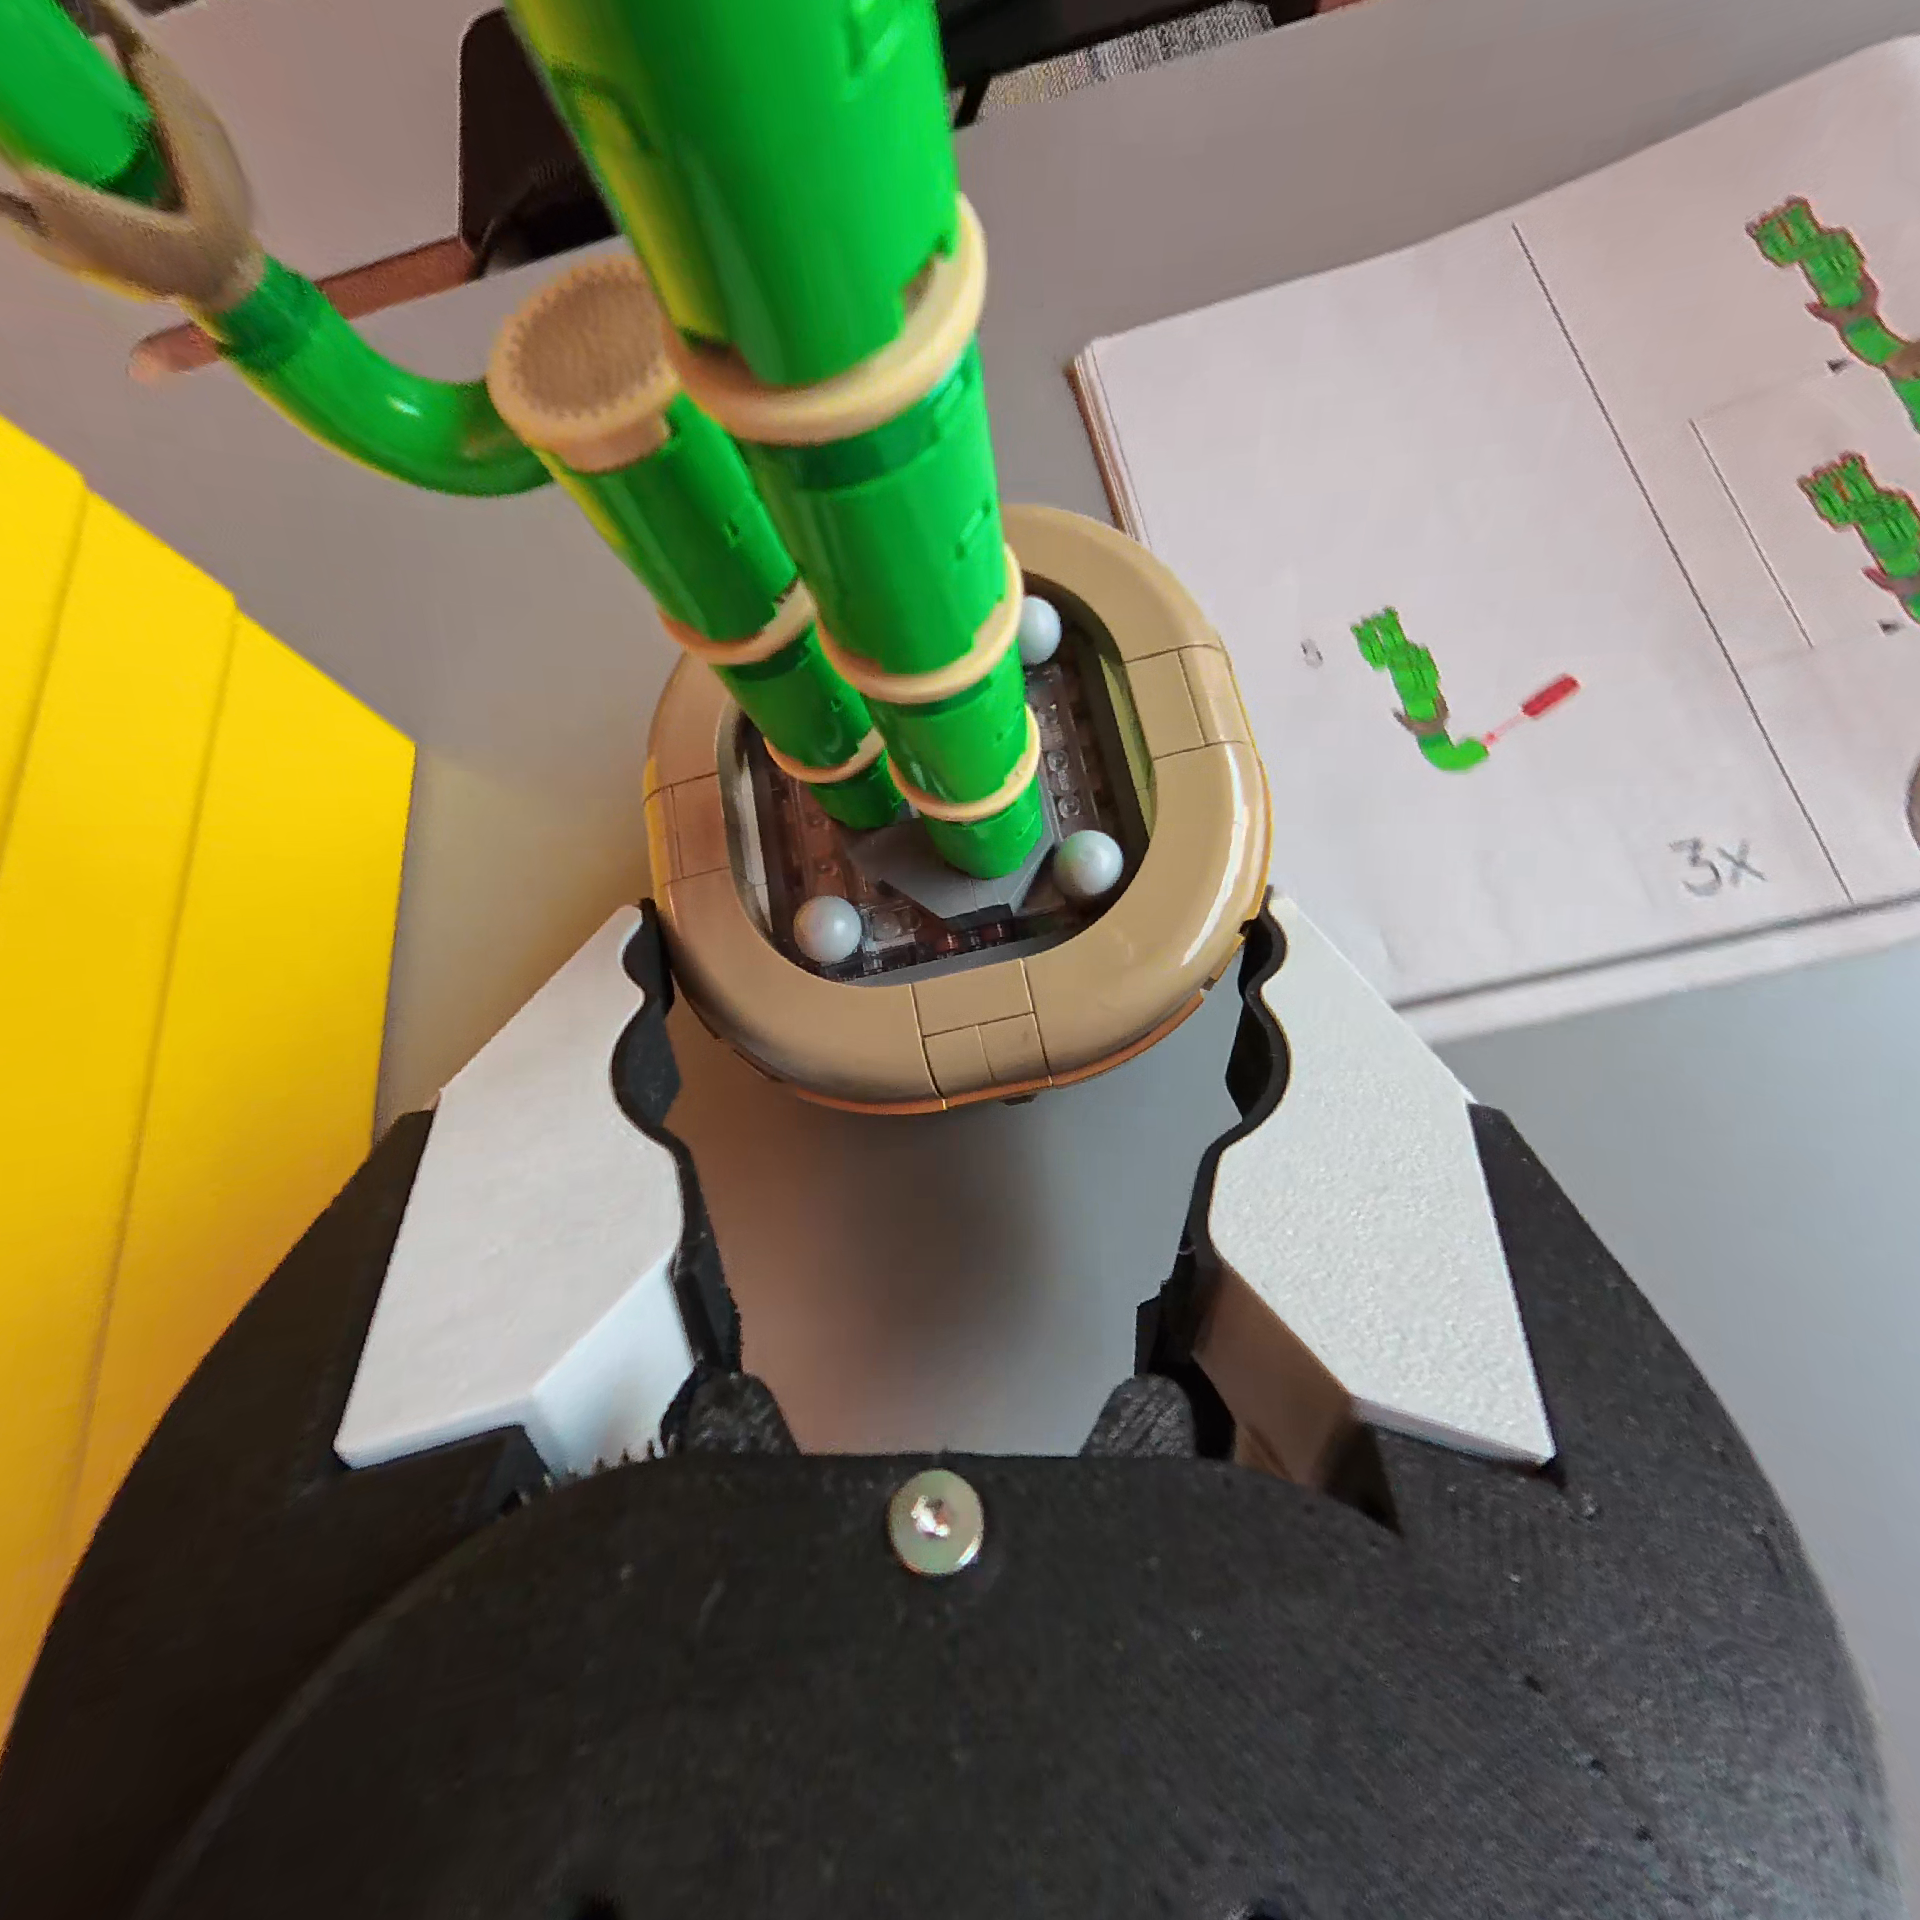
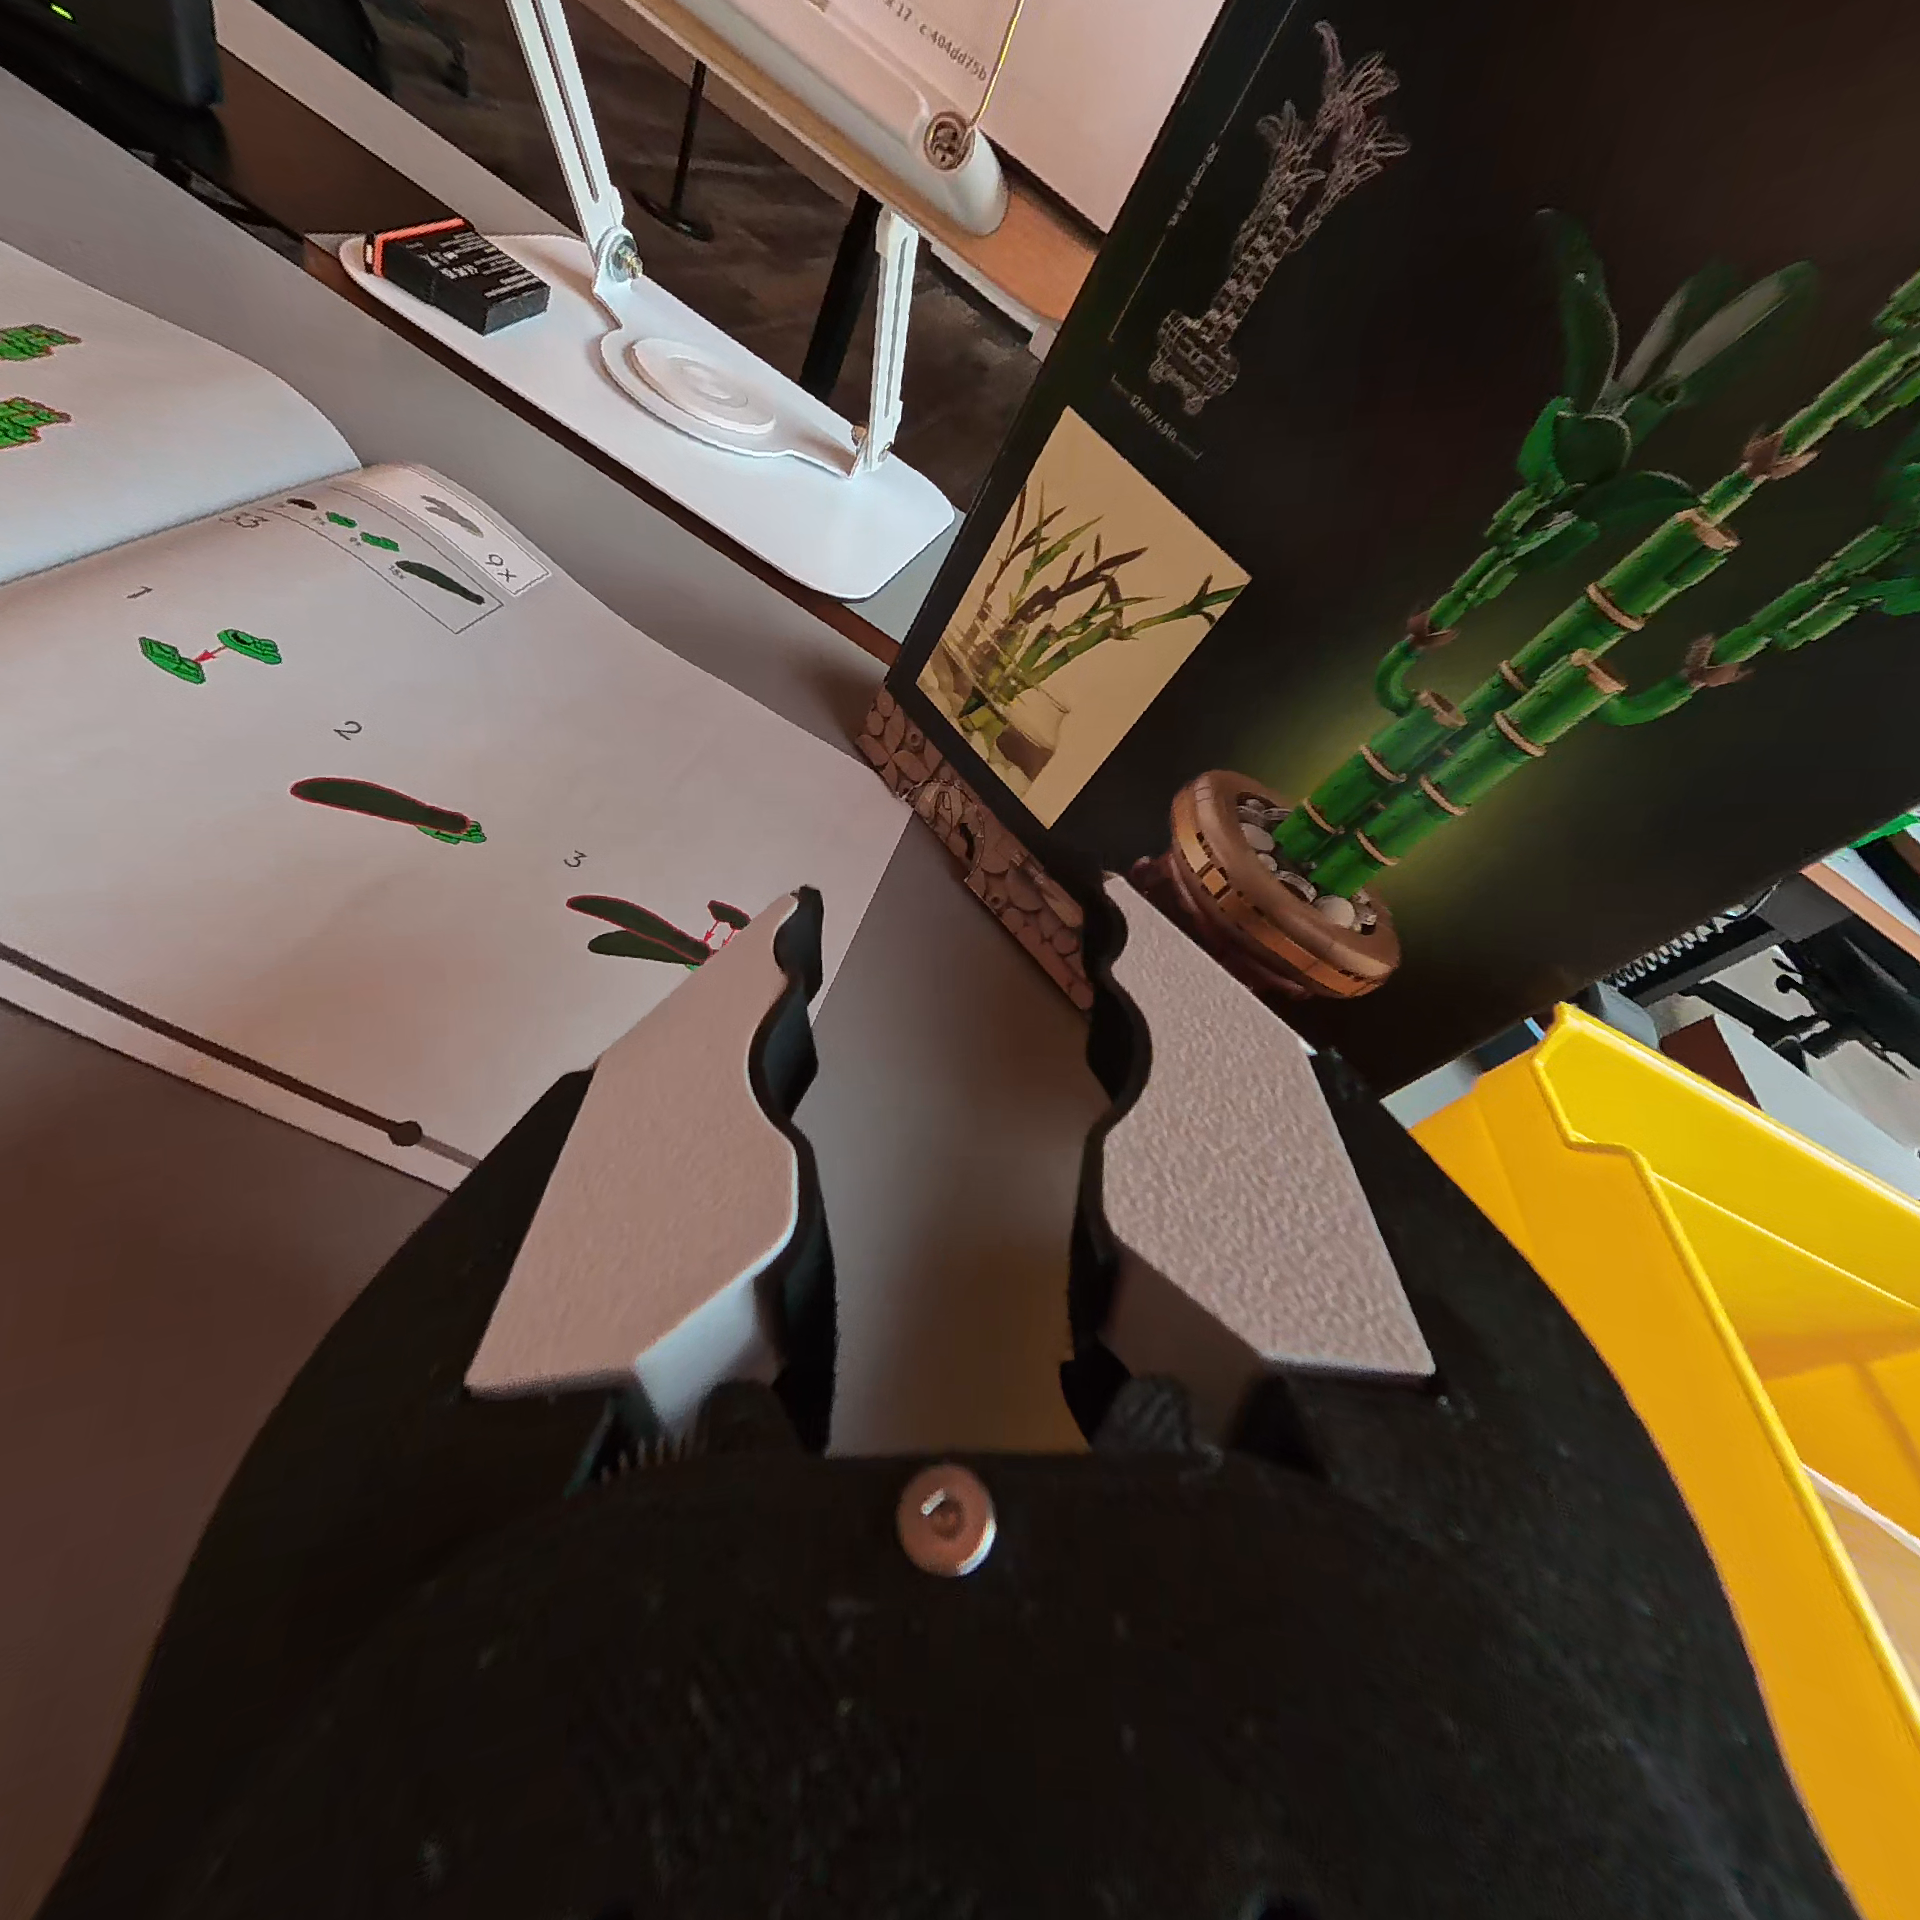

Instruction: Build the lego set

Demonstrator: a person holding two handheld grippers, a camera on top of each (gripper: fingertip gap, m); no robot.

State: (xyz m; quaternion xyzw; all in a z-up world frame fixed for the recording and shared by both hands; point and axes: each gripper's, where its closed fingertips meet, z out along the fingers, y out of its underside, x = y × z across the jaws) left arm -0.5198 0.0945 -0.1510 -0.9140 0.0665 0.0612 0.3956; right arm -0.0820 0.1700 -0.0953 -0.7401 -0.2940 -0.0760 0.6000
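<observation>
A tan Lego pot (image 1: 966, 1023) stands on the grey table, with green bamboo stalks (image 1: 894, 499) ringed in tan rising out of it. A curved green branch (image 1: 416, 436) bends off to the left. Pale round pebbles (image 1: 828, 925) sit inside the pot. My left gripper (image 1: 956, 925) has its fingertips against both sides of the pot, shut on it. My right gripper (image 2: 951, 904) is open and empty, low over the table between the open instruction booklet (image 2: 364, 727) and the set's box (image 2: 1455, 520).
A yellow bin stands left of the pot (image 1: 156, 831) and, in the right wrist view, to the right of my right gripper (image 2: 1714, 1299). The booklet (image 1: 1455, 623) lies right of the pot. A white lamp base (image 2: 727, 436) with a small black box (image 2: 468, 270) sits behind the booklet.
</observation>
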